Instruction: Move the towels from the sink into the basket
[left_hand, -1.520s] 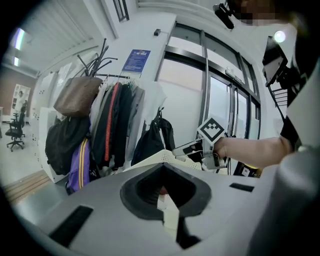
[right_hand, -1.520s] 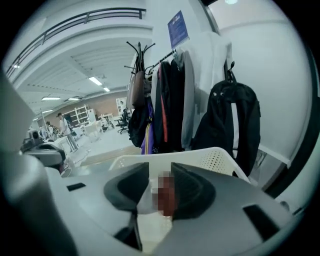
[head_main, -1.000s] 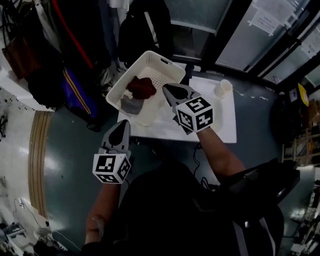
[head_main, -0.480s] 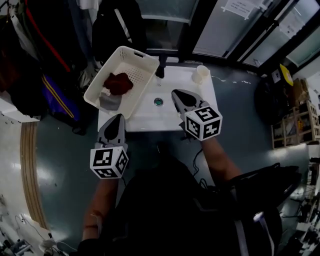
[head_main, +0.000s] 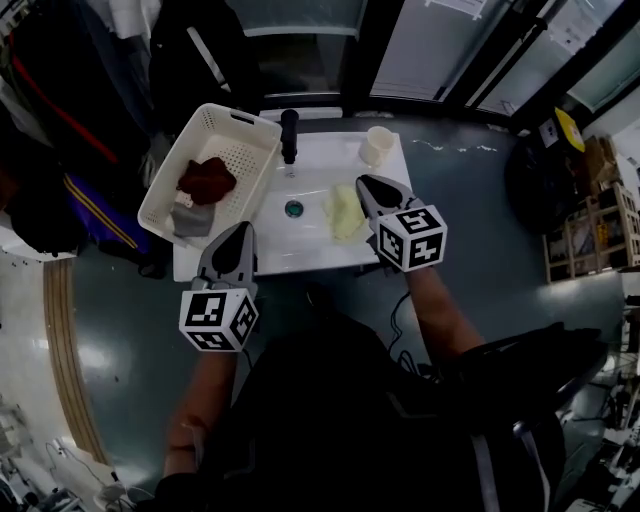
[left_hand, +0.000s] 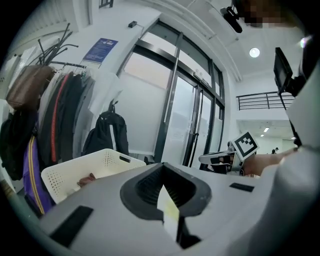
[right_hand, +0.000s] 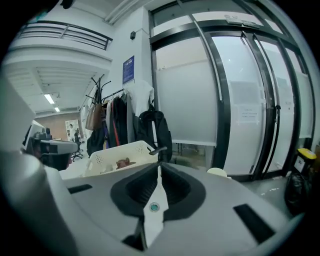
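A pale yellow towel (head_main: 343, 210) lies in the white sink (head_main: 300, 245), right of the drain (head_main: 293, 209). The white basket (head_main: 160, 192) stands on the sink's left end and holds a dark red towel (head_main: 207, 178) and a grey towel (head_main: 183, 220). My right gripper (head_main: 363, 181) hovers just right of the yellow towel; its jaws are starting to open, still together, with nothing between them. My left gripper (head_main: 243, 229) is shut and empty at the sink's front edge. The basket (left_hand: 90, 169) and the red towel (right_hand: 122, 162) also show in the gripper views.
A black faucet (head_main: 289, 135) rises behind the basin, and a cream cup (head_main: 378, 146) stands at the back right corner. Coats and bags (head_main: 60, 150) hang left of the basket. Glass doors (head_main: 430, 50) run behind the sink.
My right gripper has moved from over the basket's edge to the right side of the basin. The view shifted, and the yellow towel now shows in the sink. My left gripper hardly moved.
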